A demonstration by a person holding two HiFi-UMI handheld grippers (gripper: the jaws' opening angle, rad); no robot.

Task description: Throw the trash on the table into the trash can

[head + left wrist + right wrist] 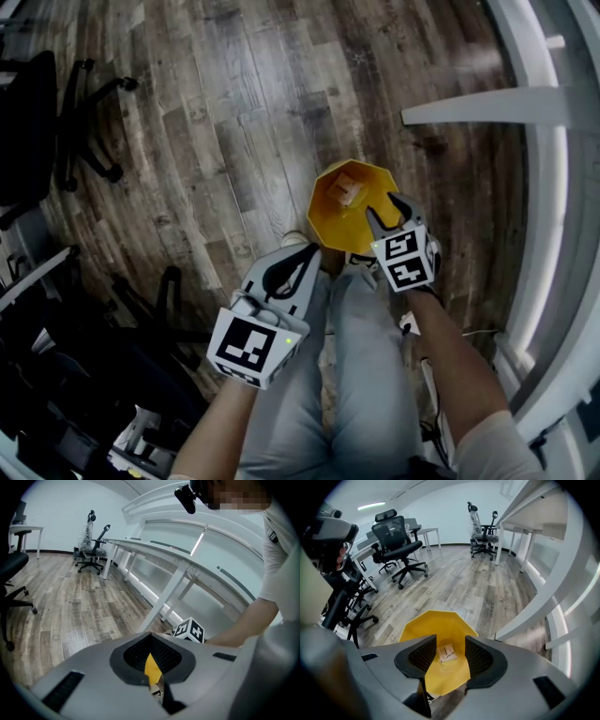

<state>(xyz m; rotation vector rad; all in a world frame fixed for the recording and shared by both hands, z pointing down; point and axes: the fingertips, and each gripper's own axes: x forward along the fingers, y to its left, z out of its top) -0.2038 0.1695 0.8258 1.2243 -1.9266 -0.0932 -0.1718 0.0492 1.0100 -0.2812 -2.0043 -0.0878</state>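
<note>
A yellow trash can stands on the wooden floor just ahead of the person's knees. Inside it lies a small white piece of paper trash. My right gripper hovers over the can's near right rim. In the right gripper view my right gripper is open and holds nothing, and the paper rests on the yellow can's inner wall below. My left gripper hangs beside the can's near left edge. In its own view my left gripper is shut, with only a sliver of yellow showing past its pads.
A white curved desk and its legs run along the right. Black office chairs stand on the left, with more chairs farther back. The person's legs fill the lower middle.
</note>
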